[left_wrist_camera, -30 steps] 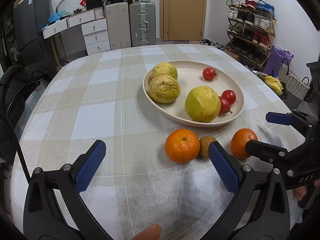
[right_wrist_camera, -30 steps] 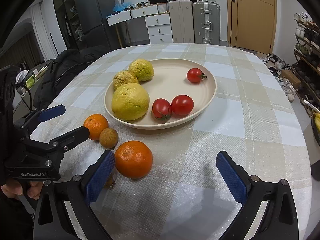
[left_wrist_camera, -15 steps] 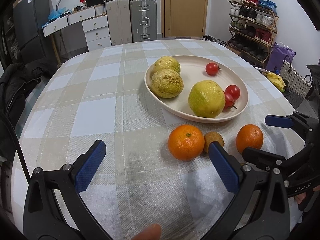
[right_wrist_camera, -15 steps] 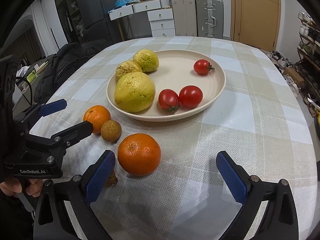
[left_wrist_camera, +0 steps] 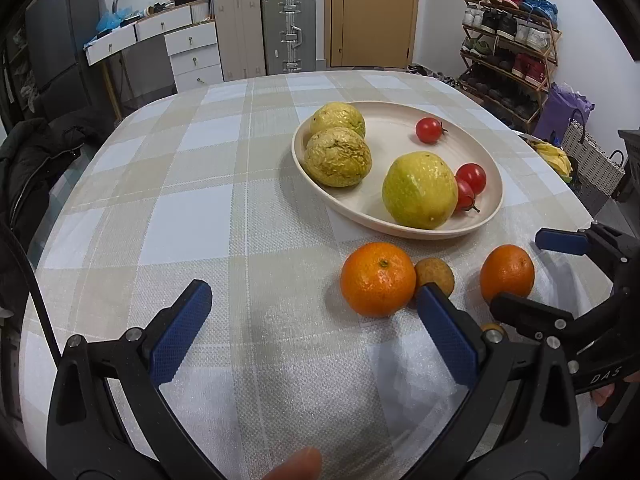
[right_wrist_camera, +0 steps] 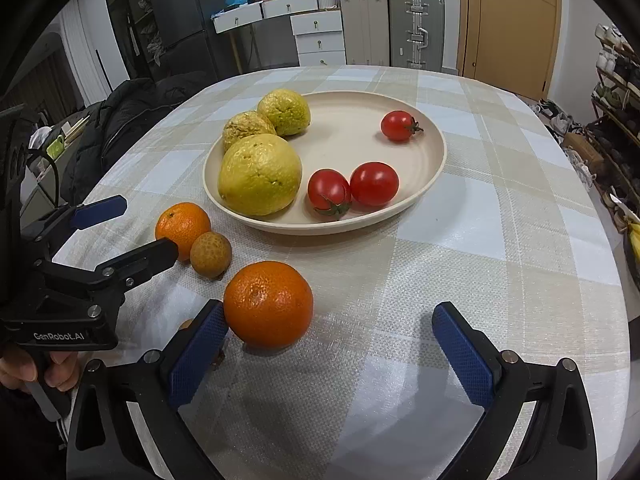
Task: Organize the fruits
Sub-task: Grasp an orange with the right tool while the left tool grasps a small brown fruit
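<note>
A cream plate holds three yellow-green fruits and three red tomatoes. On the checked cloth in front of it lie two oranges and a small brown fruit. One orange lies just ahead of my open left gripper, near its right finger. The other orange lies beside the left finger of my open right gripper. Another small brown fruit is mostly hidden behind that finger.
The table's right edge lies close to the plate. A dark jacket hangs at the table's left side. Suitcases, drawers and a door stand behind. A shoe rack and a basket stand to the right.
Both grippers have moved forward and lower toward the oranges. The right gripper's left finger has come up beside its orange. Both stay open.
</note>
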{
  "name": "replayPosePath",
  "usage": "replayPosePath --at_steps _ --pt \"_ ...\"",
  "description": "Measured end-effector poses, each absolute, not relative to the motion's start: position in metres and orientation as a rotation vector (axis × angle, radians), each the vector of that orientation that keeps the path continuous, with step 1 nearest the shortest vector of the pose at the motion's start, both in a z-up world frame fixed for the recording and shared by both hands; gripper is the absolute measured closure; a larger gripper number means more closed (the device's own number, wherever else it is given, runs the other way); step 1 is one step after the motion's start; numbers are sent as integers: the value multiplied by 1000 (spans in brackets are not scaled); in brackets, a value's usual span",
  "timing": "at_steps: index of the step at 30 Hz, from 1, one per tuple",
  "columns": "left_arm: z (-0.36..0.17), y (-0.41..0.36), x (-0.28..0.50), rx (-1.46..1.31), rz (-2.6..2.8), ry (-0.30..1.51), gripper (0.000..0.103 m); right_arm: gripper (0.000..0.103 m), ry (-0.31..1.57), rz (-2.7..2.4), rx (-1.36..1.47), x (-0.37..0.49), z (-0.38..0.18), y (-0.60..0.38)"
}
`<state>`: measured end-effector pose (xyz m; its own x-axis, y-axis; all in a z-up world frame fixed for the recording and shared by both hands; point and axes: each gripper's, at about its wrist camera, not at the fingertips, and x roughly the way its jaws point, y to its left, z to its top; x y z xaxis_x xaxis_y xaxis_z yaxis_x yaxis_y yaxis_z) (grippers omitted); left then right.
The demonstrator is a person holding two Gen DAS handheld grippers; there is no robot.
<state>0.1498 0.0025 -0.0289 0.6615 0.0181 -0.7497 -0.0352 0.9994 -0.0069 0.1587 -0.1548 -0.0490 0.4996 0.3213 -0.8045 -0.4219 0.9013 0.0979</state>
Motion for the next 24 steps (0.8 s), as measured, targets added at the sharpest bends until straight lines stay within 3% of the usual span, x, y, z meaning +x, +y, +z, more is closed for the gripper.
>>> replayPosePath --at_steps 6,10,13,18,24 --pt "-27 -3 147 -7 23 847 1 3 936 455 -130 156 -46 -154" --pt "-25 -4 145 -6 22 844 1 26 943 519 -112 154 -46 -150" --pt "-24 -3 144 -8 21 842 1 33 935 536 -122 150 -46 -147" --pt "-22 -3 141 -15 23 840 1 59 933 591 -120 145 -44 -141" --pt "-20 -6 134 -13 14 842 1 60 892 602 -114 138 -35 -142"
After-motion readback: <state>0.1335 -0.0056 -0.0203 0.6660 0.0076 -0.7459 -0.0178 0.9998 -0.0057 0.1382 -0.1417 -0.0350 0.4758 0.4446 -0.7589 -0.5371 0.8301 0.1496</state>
